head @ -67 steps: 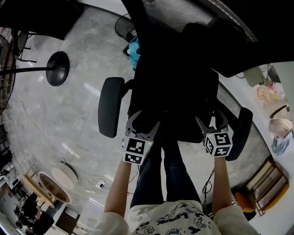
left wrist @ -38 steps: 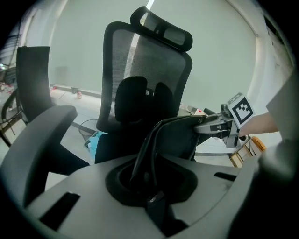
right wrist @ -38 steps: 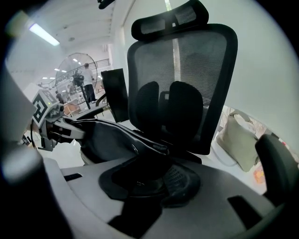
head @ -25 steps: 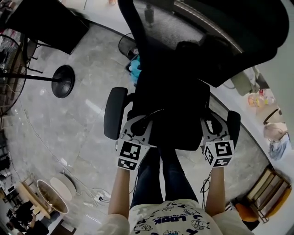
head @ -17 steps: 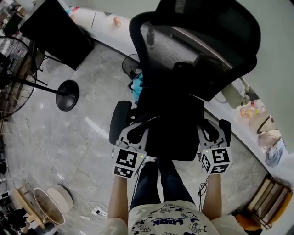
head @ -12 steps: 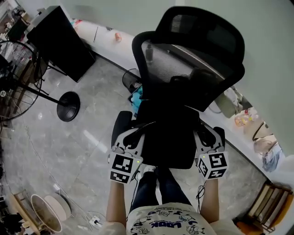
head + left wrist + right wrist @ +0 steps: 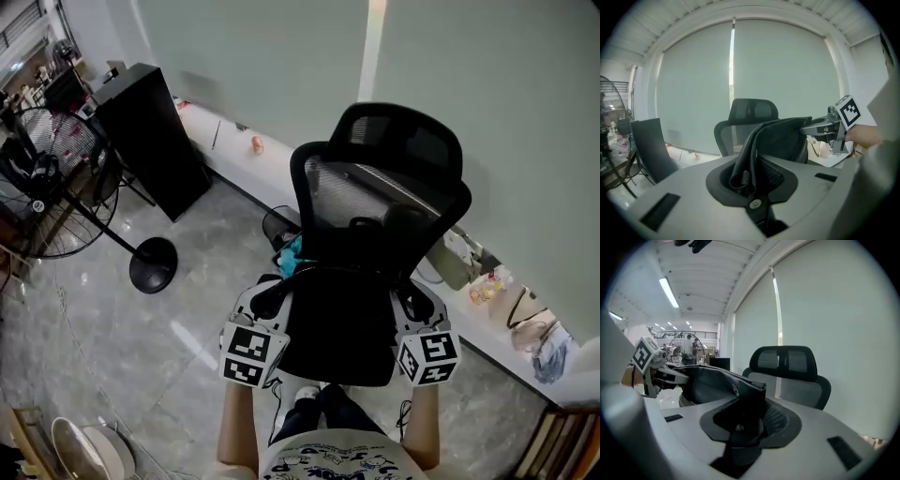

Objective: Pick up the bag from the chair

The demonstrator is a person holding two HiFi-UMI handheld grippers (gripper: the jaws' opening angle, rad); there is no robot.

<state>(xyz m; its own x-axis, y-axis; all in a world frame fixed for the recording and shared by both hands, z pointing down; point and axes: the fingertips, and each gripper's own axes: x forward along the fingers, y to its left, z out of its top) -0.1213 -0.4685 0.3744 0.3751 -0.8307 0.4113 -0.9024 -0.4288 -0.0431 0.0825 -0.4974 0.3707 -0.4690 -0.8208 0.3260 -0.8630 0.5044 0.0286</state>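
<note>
Grey stone floor (image 7: pixel 112 309) and a pale wall (image 7: pixel 281 56); a black mesh chair (image 7: pixel 394 178) stands at centre. Left gripper (image 7: pixel 266 298): jaws nearly together, clamped on a folded edge of the black bag (image 7: pixel 337 328). The bag spans both grippers, long axis left to right, in front of the backrest and apparently clear of the seat. Right gripper (image 7: pixel 413 302): jaws slightly wider, clamped on the opposite edge. Neither hand is nearer; any further lift should keep both level
</note>
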